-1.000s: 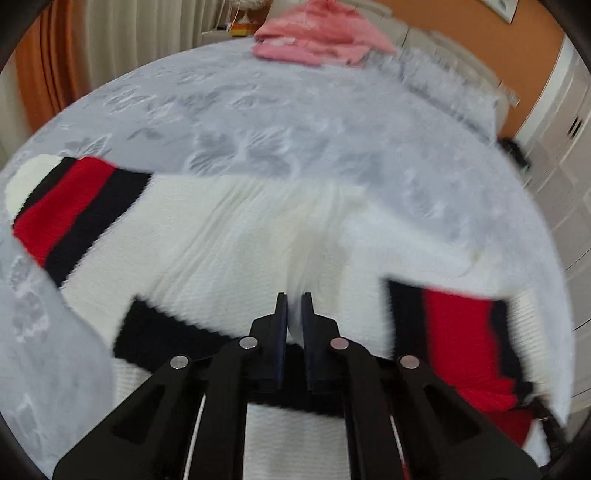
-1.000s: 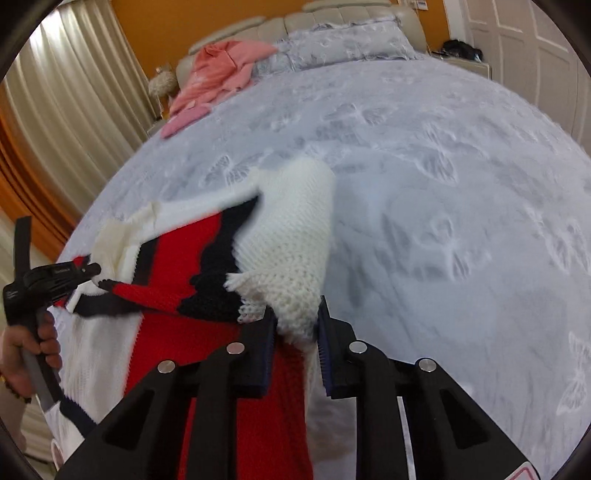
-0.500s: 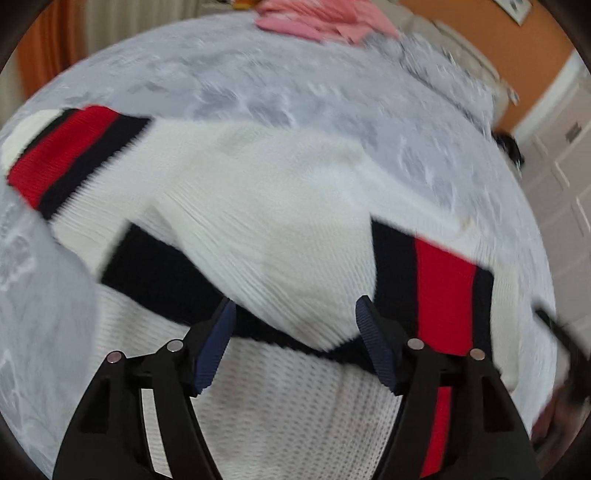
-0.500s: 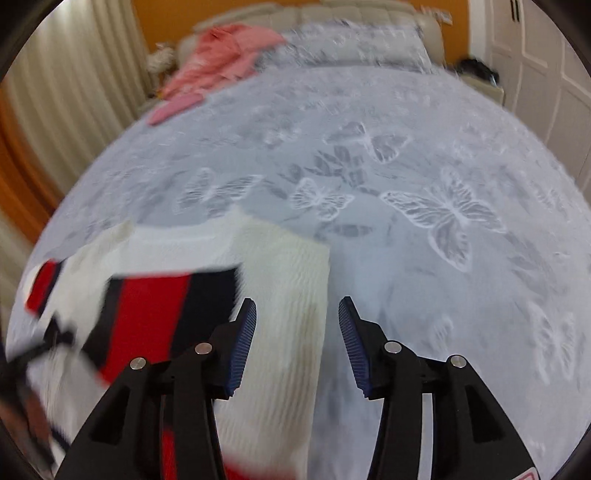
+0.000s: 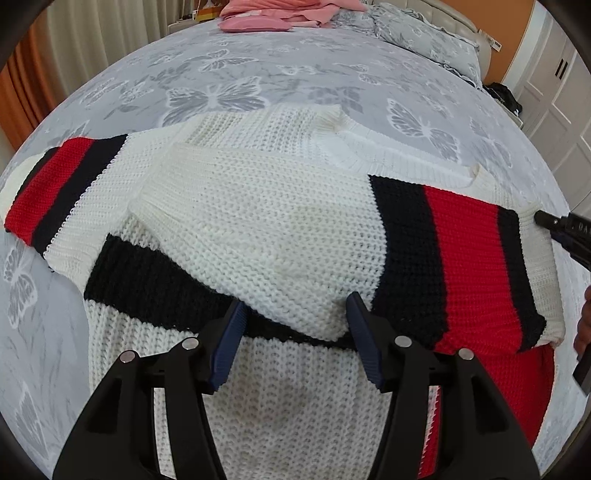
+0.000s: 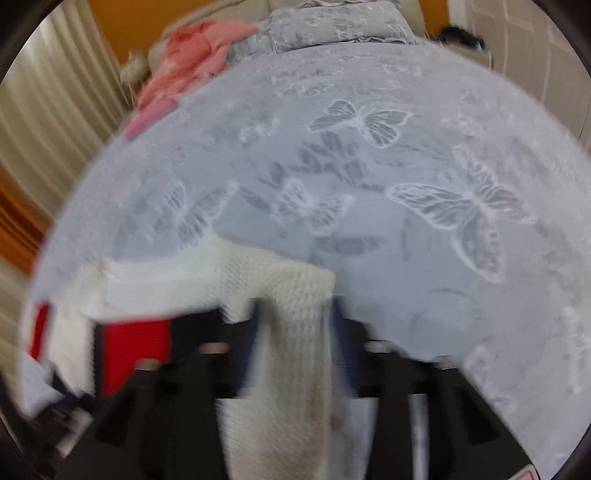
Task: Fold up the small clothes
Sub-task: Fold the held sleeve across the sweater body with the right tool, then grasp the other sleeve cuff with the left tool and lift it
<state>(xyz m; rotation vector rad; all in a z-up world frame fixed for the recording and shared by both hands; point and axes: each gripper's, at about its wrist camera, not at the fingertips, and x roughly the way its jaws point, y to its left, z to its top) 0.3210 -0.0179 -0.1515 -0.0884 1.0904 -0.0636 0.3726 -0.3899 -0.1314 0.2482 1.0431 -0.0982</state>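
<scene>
A white knit sweater (image 5: pixel 266 221) with black and red bands is spread on the grey butterfly-print bed (image 5: pixel 229 74), one sleeve folded across its body. The left gripper (image 5: pixel 295 328) is held just above the sweater's middle; its jaws are closing but stand apart, with the folded sleeve's edge seen between the blue pads (image 5: pixel 229 339) and nothing clamped. The right gripper (image 6: pixel 295 350), blurred in its own view, is set over the sweater's white edge, its jaws opening with the knit lying between them, ungripped; pink clothes (image 5: pixel 280 14) lie far off by the pillows.
</scene>
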